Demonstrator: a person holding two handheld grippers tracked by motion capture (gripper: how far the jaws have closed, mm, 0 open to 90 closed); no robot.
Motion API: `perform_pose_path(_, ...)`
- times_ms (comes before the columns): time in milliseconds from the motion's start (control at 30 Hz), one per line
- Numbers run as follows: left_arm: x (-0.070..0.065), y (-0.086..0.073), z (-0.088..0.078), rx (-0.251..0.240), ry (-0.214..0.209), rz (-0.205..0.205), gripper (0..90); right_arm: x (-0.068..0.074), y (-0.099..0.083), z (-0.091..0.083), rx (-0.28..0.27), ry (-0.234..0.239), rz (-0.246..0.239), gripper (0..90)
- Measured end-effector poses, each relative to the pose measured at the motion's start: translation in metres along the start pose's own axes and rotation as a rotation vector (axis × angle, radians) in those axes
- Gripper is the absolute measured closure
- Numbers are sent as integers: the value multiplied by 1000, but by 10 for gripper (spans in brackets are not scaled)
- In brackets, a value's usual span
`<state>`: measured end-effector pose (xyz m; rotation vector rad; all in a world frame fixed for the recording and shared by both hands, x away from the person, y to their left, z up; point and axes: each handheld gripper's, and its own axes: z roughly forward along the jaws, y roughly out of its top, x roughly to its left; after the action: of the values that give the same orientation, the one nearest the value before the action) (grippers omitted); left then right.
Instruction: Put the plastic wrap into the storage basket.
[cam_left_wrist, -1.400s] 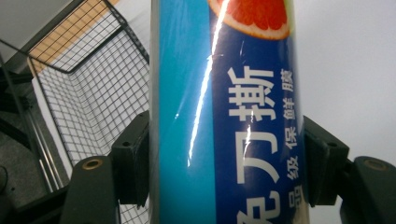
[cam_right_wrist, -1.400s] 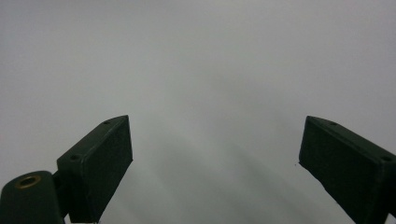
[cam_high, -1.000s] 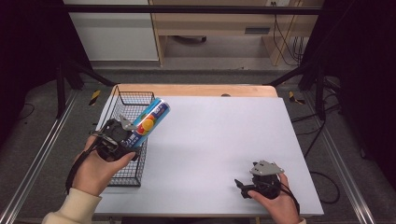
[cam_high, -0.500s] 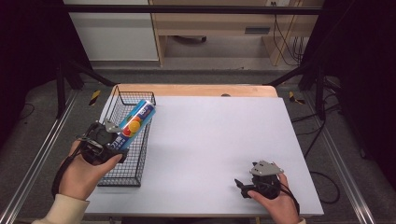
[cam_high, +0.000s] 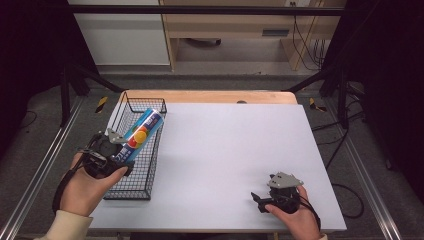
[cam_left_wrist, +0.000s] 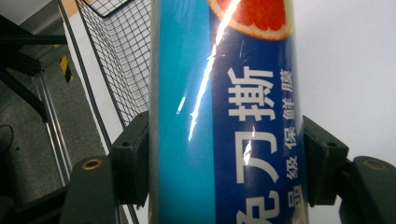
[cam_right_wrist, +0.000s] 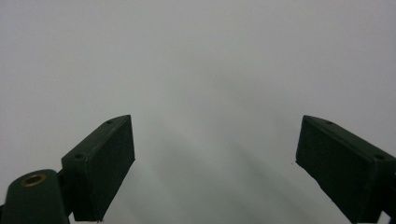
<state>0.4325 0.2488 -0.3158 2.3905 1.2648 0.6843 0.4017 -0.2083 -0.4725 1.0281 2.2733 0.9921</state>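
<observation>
A blue cling-film box (cam_high: 140, 136) with a grapefruit picture and white Chinese lettering lies slanted over the black wire basket (cam_high: 145, 180) at the table's left. My left gripper (cam_high: 117, 152) is shut on the box's near end, and both jaws press its sides in the left gripper view, where the box (cam_left_wrist: 229, 116) rises up the middle. At the front right of the white table (cam_high: 235, 150) my right gripper (cam_high: 260, 199) rests low in the person's hand. Its jaws stand wide apart over bare white surface in the right gripper view, with nothing between them.
The basket's far rim (cam_high: 142, 100) reaches the wooden back edge of the table (cam_high: 210, 96). Metal rails (cam_high: 45, 165) run along the floor at the left, and cables (cam_high: 345, 200) trail off the table's right side. Black frame legs (cam_high: 75, 75) stand beyond the basket.
The left gripper drew back toward the person with the box, lowering it over the basket, then shifted slightly right. The right gripper stayed where it was.
</observation>
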Motion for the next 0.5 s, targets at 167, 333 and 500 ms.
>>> perform_pose_path(167,1,-3,0,0,2,-4,320,0,0,0,-2,-2,2,118)
perform_pose_path(333,2,-5,-1,2,4,-8,320,0,0,0,-4,-3,-2,124)
perform_pose_path(500,3,-6,0,4,3,-14,321,0,0,0,-3,-2,-2,126)
